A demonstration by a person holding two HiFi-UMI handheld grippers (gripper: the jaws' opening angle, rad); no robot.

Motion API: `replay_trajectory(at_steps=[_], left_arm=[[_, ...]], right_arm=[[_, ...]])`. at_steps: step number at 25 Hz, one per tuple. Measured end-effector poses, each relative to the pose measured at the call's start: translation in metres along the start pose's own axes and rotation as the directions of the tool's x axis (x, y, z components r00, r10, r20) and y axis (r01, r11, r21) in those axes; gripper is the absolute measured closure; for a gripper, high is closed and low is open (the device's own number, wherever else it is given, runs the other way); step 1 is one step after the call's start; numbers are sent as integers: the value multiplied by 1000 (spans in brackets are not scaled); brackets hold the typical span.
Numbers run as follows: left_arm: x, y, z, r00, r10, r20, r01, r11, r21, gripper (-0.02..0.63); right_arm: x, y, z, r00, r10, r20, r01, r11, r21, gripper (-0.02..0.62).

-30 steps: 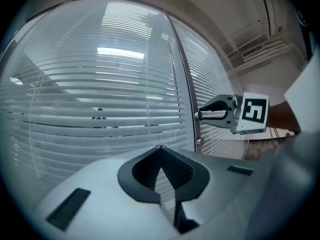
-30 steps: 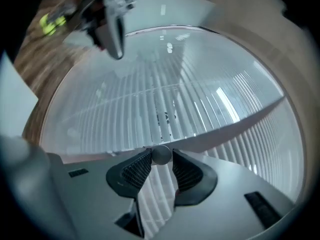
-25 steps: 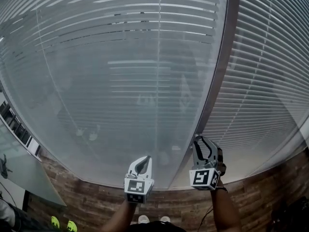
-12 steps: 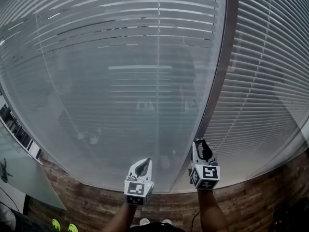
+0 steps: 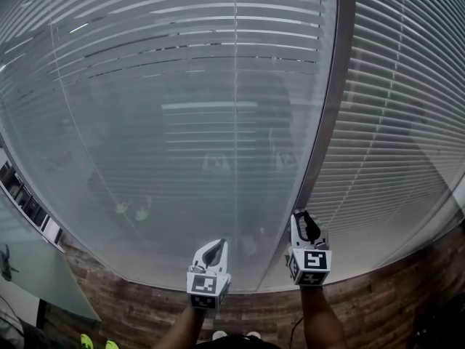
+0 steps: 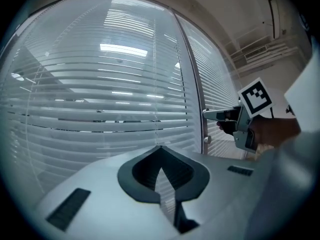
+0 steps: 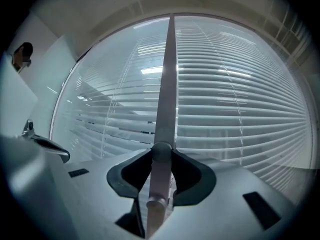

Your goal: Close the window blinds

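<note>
The blinds [image 5: 182, 86] fill the whole upper part of the head view, behind the glass. In the left pane some slats show thin dark gaps, so I judge that they are not fully closed yet. The thin rod [image 7: 162, 129] that turns them hangs at the dark window frame [image 5: 327, 122], right of centre.

To do this step well, the rod should be rolled around its own line, without pulling it away from the glass or bending it. The grip should be firm enough that the rod does not slip, and the turning should stop when the gaps disappear.

The right claw [image 5: 305, 225] grips this rod. Its jaws stand a little apart with the rod pressed between them, and they have just been closing slightly. The left claw [image 5: 213, 249], at the lower centre, has its jaws together, with nothing in it, and it touches nothing.
</note>
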State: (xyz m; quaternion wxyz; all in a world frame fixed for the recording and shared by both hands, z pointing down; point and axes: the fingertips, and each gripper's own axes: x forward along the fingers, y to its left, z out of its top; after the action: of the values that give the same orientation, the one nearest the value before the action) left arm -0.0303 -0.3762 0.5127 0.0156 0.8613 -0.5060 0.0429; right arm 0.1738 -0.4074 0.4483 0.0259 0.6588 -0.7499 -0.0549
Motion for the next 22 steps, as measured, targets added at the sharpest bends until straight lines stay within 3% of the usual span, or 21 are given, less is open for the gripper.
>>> replay_trajectory(at_steps=[7, 11, 14, 18, 20, 22], left_arm=[[0, 0, -1, 1000, -5, -2, 5, 1000, 2, 606], [-1, -1, 1, 1000, -3, 3, 3, 1000, 2, 606], [-3, -4, 2, 1000, -8, 5, 8, 1000, 5, 606], [-7, -4, 1, 1000, -7, 2, 7, 1000, 5, 606], [-8, -3, 1, 1000, -4, 3, 4, 1000, 1, 606], [-10, -3, 1, 1000, -3, 4, 3, 1000, 1, 606]], right_arm=[[0, -1, -2, 999, 27, -22, -26, 999, 21, 468], [-1, 0, 2, 1000, 19, -22, -22, 995, -101, 468], [0, 2, 1, 1000, 14, -18, -18, 966, -257, 469], [-2, 6, 2, 998, -15, -67, -20, 869, -495, 469], [-2, 7, 2, 997, -22, -77, -30, 789, -614, 469], [-2, 8, 0, 996, -22, -88, -49, 683, -729, 469]])
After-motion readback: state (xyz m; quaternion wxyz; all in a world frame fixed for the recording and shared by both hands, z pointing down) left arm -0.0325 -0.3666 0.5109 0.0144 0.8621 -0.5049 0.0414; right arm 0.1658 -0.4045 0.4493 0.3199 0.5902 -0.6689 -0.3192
